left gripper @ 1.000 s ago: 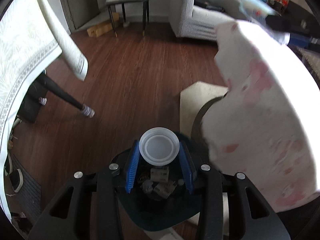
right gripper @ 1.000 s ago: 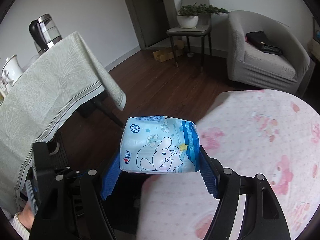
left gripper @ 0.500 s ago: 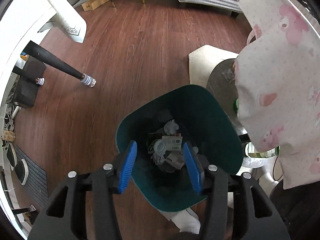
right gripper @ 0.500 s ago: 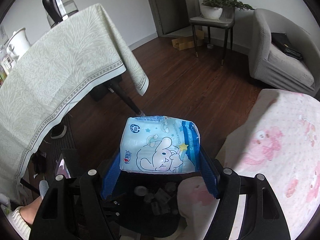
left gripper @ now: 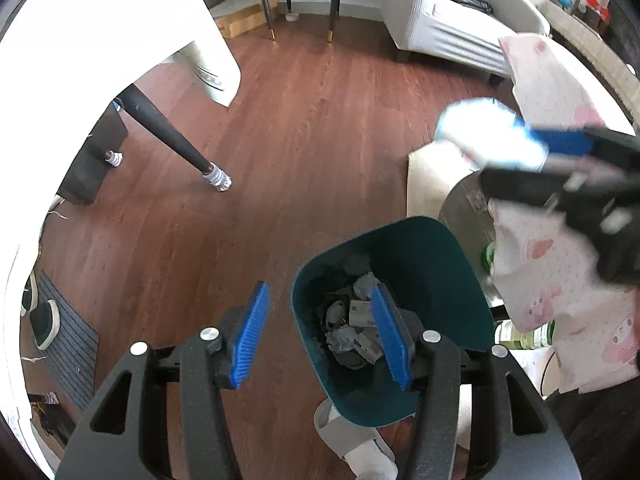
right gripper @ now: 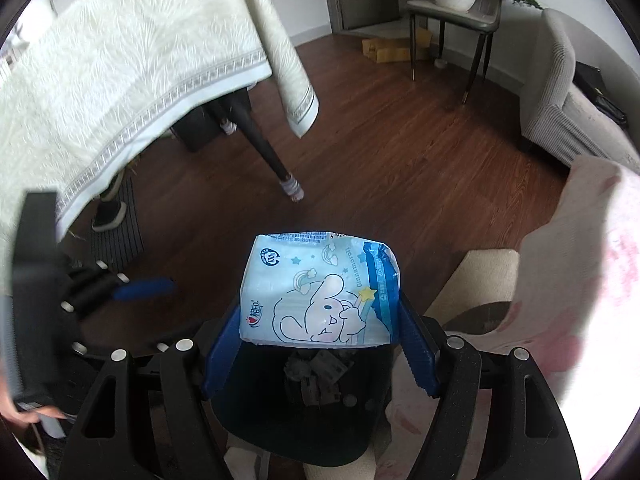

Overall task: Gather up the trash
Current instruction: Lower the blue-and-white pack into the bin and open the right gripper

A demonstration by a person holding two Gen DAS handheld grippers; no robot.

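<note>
Over the teal bin [left gripper: 424, 248], near-right in the left wrist view: left gripper [left gripper: 326, 334] now empty, jaws spread wide. Was clamped on a white plastic lid a second ago; lid no longer between the pads, so dropped in the bin, probably the pale round piece among the scraps at the bottom, though hard to pick out. One item done for the left side. Has since slid left, so left pad hangs over bare wood floor [left gripper: 312, 128], right pad over the bin mouth.

Right gripper [right gripper: 320, 332] clamped on the blue cartoon tissue pack [right gripper: 320, 292], same hold as before. A second ago over the pink-print cloth [right gripper: 600, 280] on the desk; now directly above the bin [right gripper: 304, 432], trash visible just beneath the pack. Looks ready for release. Pack not yet in.

Counts:
- grippers: 2, one empty, one loaded
- bins: 1
- tissue packs: 1, held
- loose scraps in bin: several, crumpled paper plus small cartons, exact number not readable
- paper roll on floor at near edge of bin: 1
</note>
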